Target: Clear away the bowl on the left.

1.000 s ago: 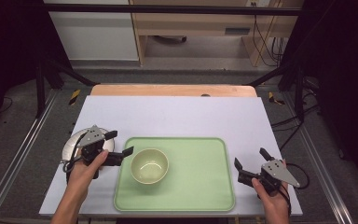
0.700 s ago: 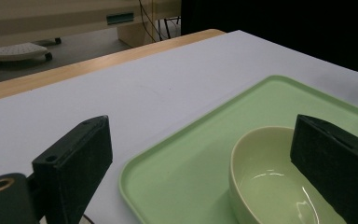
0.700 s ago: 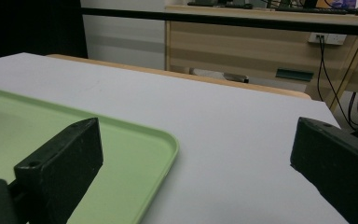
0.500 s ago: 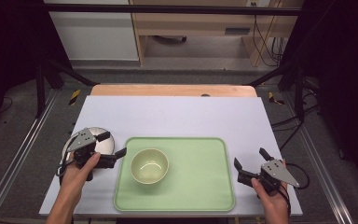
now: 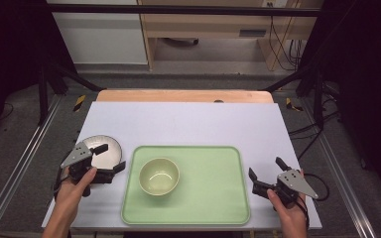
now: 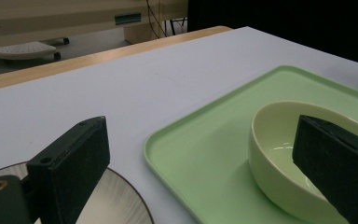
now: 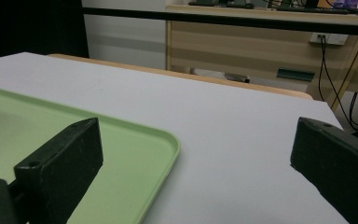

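Your right gripper [image 5: 264,177] sits low at the lower right of the high view, jaws spread wide, empty, just off the green tray [image 5: 213,208] edge. Your left gripper [image 5: 110,158] at lower left, jaws spread too, gripping nothing, over the silver plate [image 5: 104,147] beside the tray. Pale green bowl [image 5: 159,176] stands upright in the tray's left part, near that gripper. White table [image 5: 198,121] beyond
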Action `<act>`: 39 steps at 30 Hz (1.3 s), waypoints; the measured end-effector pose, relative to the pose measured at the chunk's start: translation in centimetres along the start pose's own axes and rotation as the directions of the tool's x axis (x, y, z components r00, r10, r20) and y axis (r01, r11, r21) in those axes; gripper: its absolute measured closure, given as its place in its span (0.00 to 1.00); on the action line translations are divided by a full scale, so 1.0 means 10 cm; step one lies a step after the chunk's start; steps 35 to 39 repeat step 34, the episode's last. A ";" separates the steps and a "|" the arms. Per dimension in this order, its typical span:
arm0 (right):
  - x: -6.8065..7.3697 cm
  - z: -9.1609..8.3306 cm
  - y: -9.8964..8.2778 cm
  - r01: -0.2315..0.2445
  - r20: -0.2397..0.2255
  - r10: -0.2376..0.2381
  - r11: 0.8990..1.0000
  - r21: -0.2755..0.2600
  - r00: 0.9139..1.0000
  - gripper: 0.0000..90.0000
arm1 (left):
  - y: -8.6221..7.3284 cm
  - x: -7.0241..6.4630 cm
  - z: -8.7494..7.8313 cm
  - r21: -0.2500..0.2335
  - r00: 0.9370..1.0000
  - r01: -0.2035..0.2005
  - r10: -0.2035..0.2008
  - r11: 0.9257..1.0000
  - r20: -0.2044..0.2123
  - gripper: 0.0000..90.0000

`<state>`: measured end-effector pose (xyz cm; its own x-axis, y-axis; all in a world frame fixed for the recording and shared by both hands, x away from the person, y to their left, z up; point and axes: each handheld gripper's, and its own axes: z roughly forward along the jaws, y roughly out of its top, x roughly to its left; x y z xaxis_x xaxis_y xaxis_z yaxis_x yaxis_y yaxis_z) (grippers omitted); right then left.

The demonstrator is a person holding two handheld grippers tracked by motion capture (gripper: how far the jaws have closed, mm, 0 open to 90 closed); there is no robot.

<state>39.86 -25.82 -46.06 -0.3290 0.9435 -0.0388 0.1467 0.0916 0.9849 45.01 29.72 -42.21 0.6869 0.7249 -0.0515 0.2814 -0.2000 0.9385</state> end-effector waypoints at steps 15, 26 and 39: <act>0.00 0.00 0.00 0.001 0.001 -0.001 1.000 -0.001 1.000 0.03 | -0.11 0.20 -0.18 -0.069 1.000 0.014 -0.015 0.998 -0.023 0.04; 0.00 0.00 0.00 0.001 0.001 -0.001 1.000 0.001 1.000 0.03 | -0.20 0.28 -0.23 -0.115 1.000 0.010 -0.012 0.993 -0.023 0.04; 0.00 0.00 0.00 0.002 0.000 -0.002 1.000 0.002 1.000 0.03 | -0.25 0.35 -0.27 -0.124 0.999 0.024 -0.029 0.992 -0.037 0.04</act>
